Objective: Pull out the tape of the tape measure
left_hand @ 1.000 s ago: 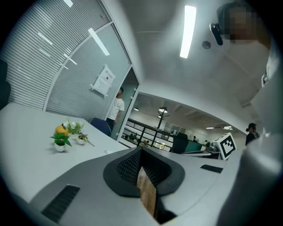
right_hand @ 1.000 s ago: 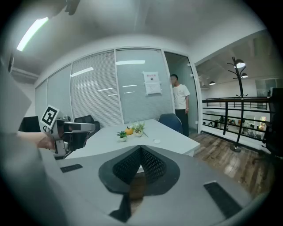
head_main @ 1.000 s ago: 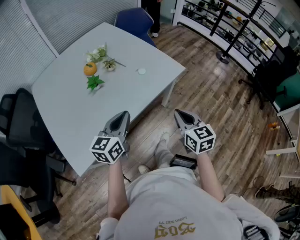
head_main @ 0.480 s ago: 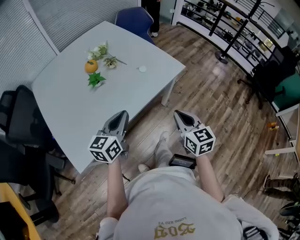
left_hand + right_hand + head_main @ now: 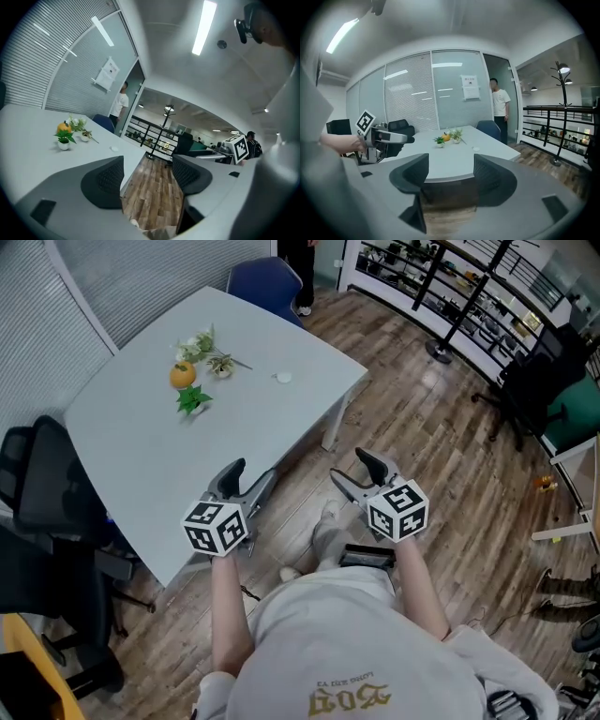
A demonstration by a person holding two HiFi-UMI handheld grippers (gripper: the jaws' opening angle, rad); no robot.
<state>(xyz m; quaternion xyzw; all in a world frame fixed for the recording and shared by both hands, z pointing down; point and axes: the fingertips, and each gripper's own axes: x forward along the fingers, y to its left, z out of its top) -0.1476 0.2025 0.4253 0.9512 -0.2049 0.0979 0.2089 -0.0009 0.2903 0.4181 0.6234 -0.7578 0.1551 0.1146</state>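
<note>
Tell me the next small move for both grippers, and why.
Probably step closer and reach the left gripper and right gripper toward the small white disc on the table, which may be the tape measure. Both jaws have just opened, nothing is between them, and both hang well short of it.

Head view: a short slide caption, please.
Left gripper and right gripper, jaws just opened, empty, near a table with plants.

Pale grey table [image 5: 141,446], brown wood-grain floor [image 5: 422,437], orange fruit [image 5: 182,376], blue chair [image 5: 267,282] (black-and-white markers on left cube [image 5: 216,528], right cube [image 5: 398,512])
</note>
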